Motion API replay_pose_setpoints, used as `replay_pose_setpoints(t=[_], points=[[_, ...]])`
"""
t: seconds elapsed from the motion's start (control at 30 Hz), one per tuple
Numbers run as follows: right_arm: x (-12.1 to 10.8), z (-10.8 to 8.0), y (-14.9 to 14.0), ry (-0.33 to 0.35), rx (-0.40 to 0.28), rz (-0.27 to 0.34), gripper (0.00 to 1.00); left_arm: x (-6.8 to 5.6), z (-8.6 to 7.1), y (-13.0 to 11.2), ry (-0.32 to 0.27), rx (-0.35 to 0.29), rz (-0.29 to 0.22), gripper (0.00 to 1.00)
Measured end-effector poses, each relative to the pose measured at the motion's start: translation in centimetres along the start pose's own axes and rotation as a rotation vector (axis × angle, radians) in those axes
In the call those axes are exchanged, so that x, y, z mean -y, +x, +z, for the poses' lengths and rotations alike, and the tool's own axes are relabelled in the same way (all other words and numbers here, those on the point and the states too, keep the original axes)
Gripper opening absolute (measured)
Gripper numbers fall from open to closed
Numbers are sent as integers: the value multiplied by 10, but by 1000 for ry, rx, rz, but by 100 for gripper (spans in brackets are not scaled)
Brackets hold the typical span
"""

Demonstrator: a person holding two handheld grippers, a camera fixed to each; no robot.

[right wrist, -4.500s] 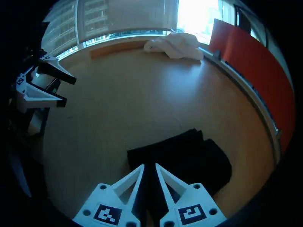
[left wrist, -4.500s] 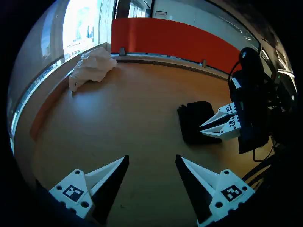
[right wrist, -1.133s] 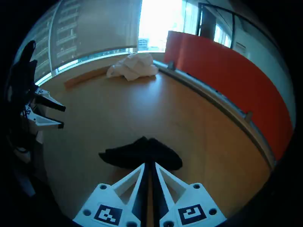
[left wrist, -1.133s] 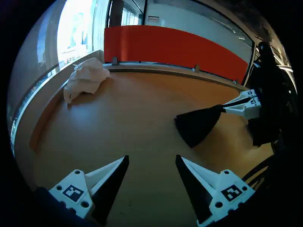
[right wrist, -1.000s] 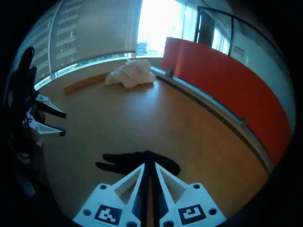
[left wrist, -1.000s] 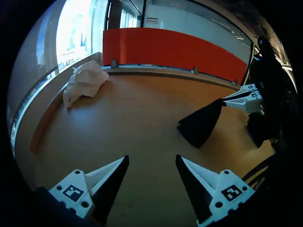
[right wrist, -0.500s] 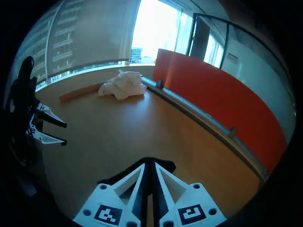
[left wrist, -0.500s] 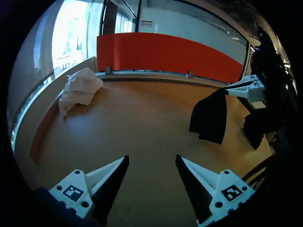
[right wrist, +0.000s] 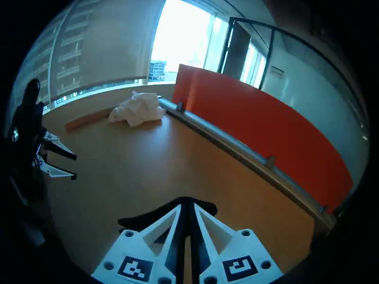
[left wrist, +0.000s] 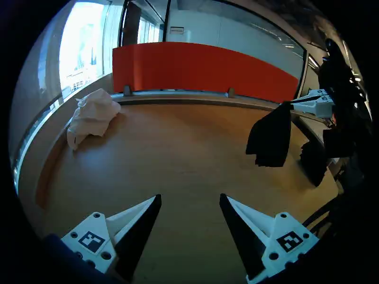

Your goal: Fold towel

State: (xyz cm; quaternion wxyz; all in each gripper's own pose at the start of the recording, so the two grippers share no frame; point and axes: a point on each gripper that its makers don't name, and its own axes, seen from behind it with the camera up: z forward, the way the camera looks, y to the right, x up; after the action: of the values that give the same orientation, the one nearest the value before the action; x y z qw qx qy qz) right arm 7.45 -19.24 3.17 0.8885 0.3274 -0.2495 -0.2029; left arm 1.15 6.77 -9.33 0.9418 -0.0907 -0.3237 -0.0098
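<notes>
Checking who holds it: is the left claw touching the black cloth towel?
Apart: left gripper view shows wooden table between left claw and black cloth towel.

Both views skim the table (left wrist: 180, 142), left facing the panel (left wrist: 203, 64), right the window (right wrist: 189, 38), sharing towel (left wrist: 270, 137) and cloth (left wrist: 92, 116).

Wooden table (left wrist: 166, 156), a crumpled white cloth (left wrist: 92, 116) at its far window corner.

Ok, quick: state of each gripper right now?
Left gripper: open, holding nothing.
Right gripper: shut on the black towel, which hangs from it.
</notes>
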Motion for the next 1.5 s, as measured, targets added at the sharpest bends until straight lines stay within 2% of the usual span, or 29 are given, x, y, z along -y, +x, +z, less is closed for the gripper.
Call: replay_pose_setpoints(t=[0.6,1.0,1.3,1.5], points=[[-92,-50,-46,-122,35,54,4,-28,12,11,-19,7,27,91],[-148,-77,-75,-195,56,105,4,-34,17,13,-16,15,40,91],[-190,-98,-99,-257,88,119,4,-38,20,16,-16,16,43,91],[-212,-108,-114,-289,104,140,4,-43,22,16,-18,19,50,91]])
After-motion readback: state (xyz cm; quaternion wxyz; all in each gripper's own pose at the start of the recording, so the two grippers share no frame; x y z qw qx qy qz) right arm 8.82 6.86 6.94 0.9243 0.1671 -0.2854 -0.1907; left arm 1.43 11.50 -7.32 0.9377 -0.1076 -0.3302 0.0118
